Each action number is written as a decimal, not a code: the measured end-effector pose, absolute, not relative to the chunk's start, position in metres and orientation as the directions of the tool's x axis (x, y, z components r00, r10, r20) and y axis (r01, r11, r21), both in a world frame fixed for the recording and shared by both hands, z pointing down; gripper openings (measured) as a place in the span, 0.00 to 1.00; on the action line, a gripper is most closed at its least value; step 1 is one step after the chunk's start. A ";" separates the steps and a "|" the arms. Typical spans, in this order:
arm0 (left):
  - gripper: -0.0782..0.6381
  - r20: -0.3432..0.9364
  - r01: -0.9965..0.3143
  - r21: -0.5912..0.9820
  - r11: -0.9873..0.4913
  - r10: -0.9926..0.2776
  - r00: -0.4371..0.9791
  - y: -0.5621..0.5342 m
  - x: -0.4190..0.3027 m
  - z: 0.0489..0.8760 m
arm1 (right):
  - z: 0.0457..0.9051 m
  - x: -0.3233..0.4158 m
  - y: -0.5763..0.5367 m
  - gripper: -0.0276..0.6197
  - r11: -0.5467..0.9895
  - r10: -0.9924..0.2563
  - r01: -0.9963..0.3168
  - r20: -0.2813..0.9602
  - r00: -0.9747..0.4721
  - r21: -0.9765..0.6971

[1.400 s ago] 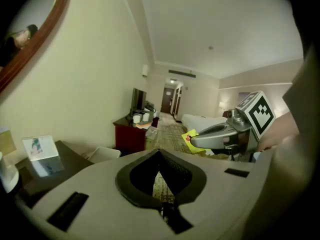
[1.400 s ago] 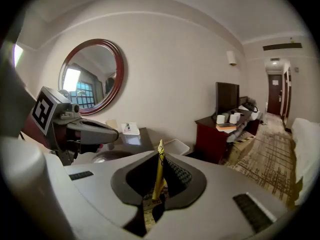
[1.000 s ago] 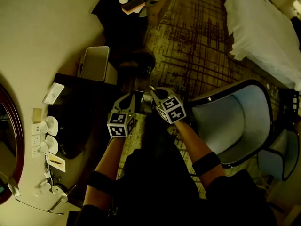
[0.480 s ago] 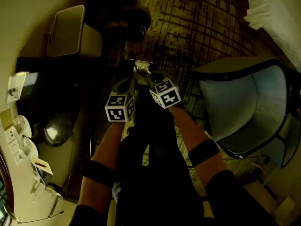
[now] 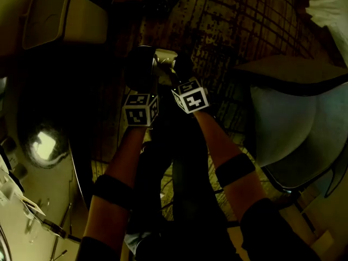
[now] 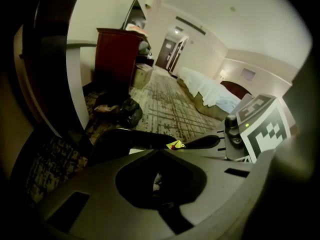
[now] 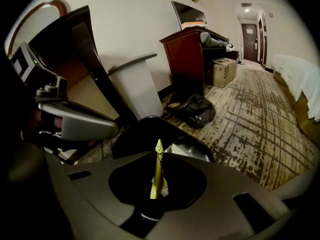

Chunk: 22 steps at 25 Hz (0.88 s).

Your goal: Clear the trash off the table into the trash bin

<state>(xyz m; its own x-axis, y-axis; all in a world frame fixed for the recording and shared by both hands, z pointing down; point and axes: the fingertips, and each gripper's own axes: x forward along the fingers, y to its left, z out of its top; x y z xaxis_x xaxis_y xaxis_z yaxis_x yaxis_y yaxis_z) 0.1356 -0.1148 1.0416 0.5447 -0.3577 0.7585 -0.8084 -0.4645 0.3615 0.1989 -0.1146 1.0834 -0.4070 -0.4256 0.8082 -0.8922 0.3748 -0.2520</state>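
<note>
My right gripper [image 7: 159,155] has a yellow wrapper [image 7: 157,176] standing upright, pinched in its jaws, which have just been easing open a crack. My left gripper [image 6: 159,151] is closed tight, and I can't tell whether the pale bit [image 6: 157,179] behind its tips is held. Since a second ago both have sunk toward the floor and now hang just above the black trash bin [image 7: 131,138]. My forearms [image 5: 128,156] reach out side by side, grippers tilted steeply down, tips close together over its mouth, the chair [image 5: 288,118] off to my right.
</note>
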 end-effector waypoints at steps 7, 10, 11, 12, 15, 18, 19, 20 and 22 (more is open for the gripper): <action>0.11 0.775 -0.811 0.355 -0.465 -0.339 0.534 -0.116 0.136 1.095 | 1.139 0.195 -0.113 0.26 0.388 -0.388 -0.897 0.846 -0.367 -0.211; 0.11 0.778 -0.812 0.349 -0.468 -0.338 0.529 -0.116 0.136 1.097 | 1.145 0.194 -0.111 0.37 0.396 -0.369 -0.893 0.853 -0.370 -0.216; 0.11 0.777 -0.810 0.349 -0.471 -0.337 0.531 -0.115 0.137 1.096 | 1.145 0.195 -0.110 0.39 0.396 -0.367 -0.893 0.855 -0.367 -0.214; 0.11 0.777 -0.808 0.349 -0.475 -0.336 0.533 -0.114 0.138 1.094 | 1.144 0.195 -0.109 0.41 0.395 -0.367 -0.894 0.856 -0.364 -0.211; 0.11 0.777 -0.802 0.346 -0.487 -0.331 0.536 -0.111 0.140 1.087 | 1.138 0.194 -0.107 0.46 0.398 -0.364 -0.890 0.853 -0.374 -0.221; 0.11 0.772 -0.803 0.344 -0.487 -0.340 0.537 -0.112 0.141 1.077 | 1.130 0.192 -0.106 0.46 0.406 -0.359 -0.885 0.850 -0.385 -0.229; 0.11 0.773 -0.803 0.342 -0.488 -0.339 0.536 -0.110 0.141 1.073 | 1.127 0.193 -0.103 0.46 0.406 -0.356 -0.884 0.851 -0.385 -0.230; 0.11 0.776 -0.802 0.341 -0.490 -0.335 0.535 -0.107 0.141 1.068 | 1.122 0.193 -0.100 0.46 0.405 -0.354 -0.885 0.853 -0.384 -0.231; 0.11 0.775 -0.800 0.341 -0.494 -0.334 0.537 -0.103 0.142 1.054 | 1.108 0.195 -0.094 0.45 0.404 -0.353 -0.886 0.854 -0.382 -0.229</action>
